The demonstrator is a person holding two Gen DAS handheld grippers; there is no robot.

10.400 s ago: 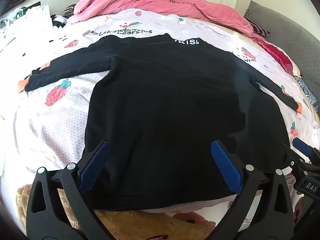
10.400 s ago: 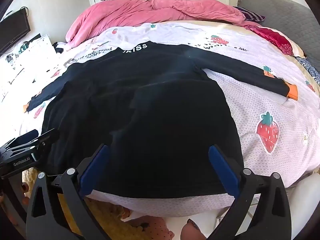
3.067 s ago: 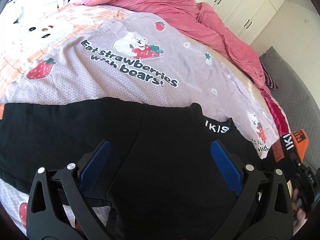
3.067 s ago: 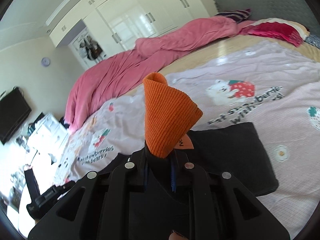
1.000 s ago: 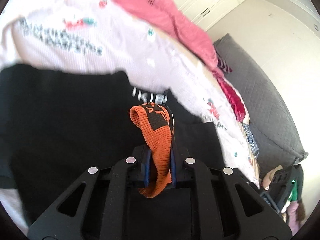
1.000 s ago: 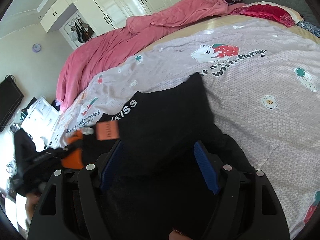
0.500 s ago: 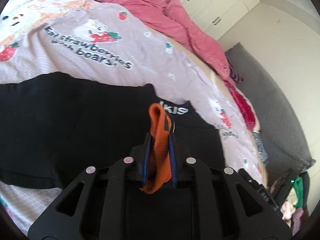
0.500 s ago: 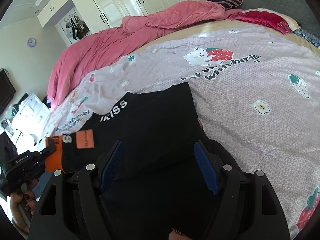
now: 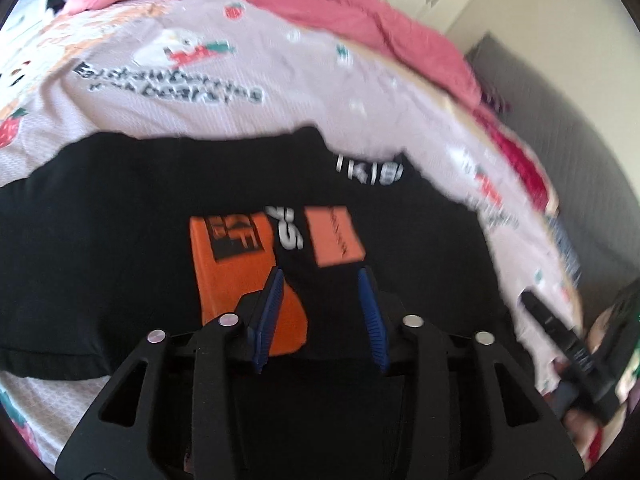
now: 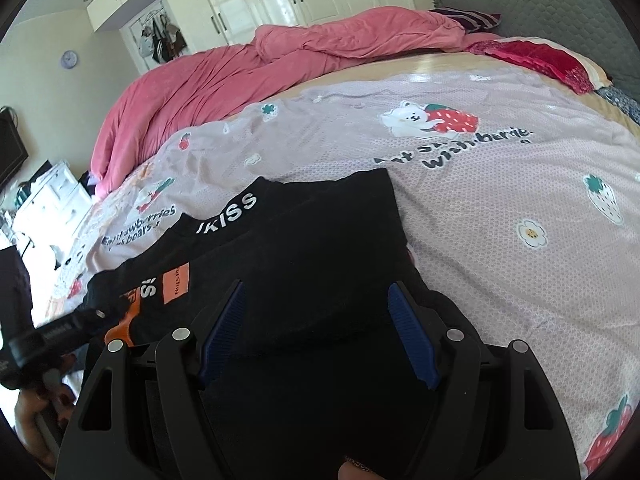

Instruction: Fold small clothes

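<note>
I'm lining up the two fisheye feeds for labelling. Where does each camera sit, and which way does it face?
Left wrist view: sits on the left gripper, angled down at the orange ribbed cuff lying on the black long-sleeved top; jaws opening, pads off the cloth.
Right wrist view: sits on the right gripper, looking across the top's folded side to the pink duvet; jaws open, with a hand at the lower left.
Shared: the top, cuff and strawberry-print bedsheet; each shows the other gripper.

"KISS" in white on the black top's collar [image 10: 228, 216] — "strawberries" on the bedsheet [image 10: 480, 148].
</note>
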